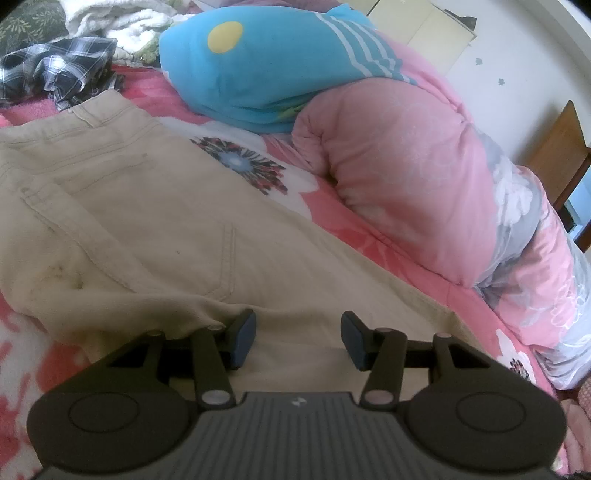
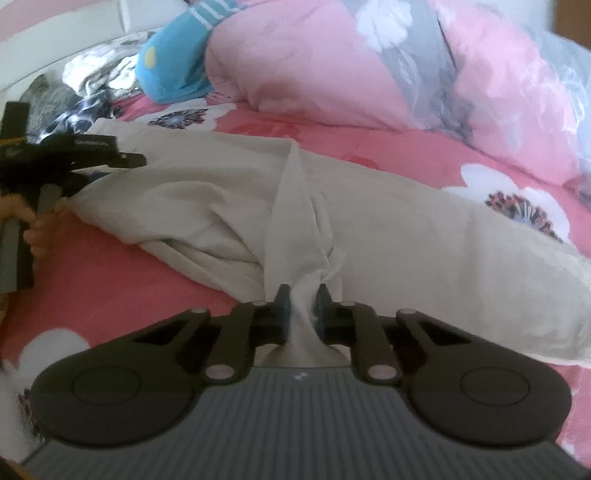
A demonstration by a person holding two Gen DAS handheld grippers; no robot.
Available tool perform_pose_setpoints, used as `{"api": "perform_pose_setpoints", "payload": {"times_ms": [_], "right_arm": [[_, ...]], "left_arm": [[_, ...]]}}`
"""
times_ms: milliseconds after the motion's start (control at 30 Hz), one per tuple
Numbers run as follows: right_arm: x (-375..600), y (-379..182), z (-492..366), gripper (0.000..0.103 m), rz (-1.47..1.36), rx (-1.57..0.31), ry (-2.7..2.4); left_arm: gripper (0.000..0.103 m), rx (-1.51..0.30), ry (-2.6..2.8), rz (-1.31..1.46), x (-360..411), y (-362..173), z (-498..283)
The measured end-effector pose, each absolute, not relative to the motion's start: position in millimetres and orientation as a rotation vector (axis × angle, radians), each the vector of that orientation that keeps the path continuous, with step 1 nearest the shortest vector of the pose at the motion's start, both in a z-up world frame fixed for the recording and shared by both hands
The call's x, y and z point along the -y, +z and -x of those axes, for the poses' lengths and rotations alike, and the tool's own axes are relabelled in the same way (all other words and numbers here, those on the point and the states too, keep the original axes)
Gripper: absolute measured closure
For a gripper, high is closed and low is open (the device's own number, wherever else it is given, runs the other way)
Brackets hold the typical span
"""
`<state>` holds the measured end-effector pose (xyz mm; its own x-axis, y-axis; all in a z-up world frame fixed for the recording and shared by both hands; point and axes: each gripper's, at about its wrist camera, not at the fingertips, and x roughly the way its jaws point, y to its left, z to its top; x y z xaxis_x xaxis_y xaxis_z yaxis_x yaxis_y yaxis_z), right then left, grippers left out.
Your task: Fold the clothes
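Right gripper point(image 2: 303, 308): jaws closed on a bunched fold of the beige trousers point(image 2: 369, 236); the pale cloth is pinched between the two blue pads and rises from them in a narrow pleat. No earlier view is available, so only the clamped state is recorded

Left gripper point(image 1: 297, 338): jaws apart, nothing between the pads. It sits low over the trousers point(image 1: 147, 229), with one finger point(image 1: 243, 332) touching or just beside a raised ridge of cloth; which of the two cannot be told. In the right wrist view the same tool point(image 2: 74, 162) appears at the far left end of the garment, held by a hand point(image 2: 33, 229) whose fingers wrap the handle

Trousers: spread lengthwise across the middle of the bed, on a pink sheet point(image 2: 110, 280) printed with large white flowers. The waistband and back pocket lie toward the head of the bed; the leg end is the gathered part in the right gripper

Surroundings:
- a rolled pink and grey quilt point(image 1: 424, 184) along the far edge of the bed
- a blue pillow point(image 1: 266, 70) resting against the quilt
- a crumpled dark checked shirt point(image 1: 59, 70) at the far left corner
- white fleece point(image 1: 110, 22) behind the shirt
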<state>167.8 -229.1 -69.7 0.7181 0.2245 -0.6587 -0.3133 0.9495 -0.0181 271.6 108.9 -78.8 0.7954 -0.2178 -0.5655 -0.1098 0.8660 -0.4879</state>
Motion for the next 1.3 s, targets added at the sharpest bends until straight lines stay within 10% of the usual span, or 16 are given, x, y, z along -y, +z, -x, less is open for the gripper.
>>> {"api": "perform_pose_setpoints", "payload": {"times_ms": [767,1300], "right_arm": [[201,-43,-146,0.094,0.724,-0.414,0.023],[285,-58,-322,0.095,0.627,-0.676,-0.017]], "left_arm": [[0.051,-0.655,-0.065,0.542,-112,-80,-270],[0.051,-0.653,-0.06,0.526,-111,-80,-271]]}}
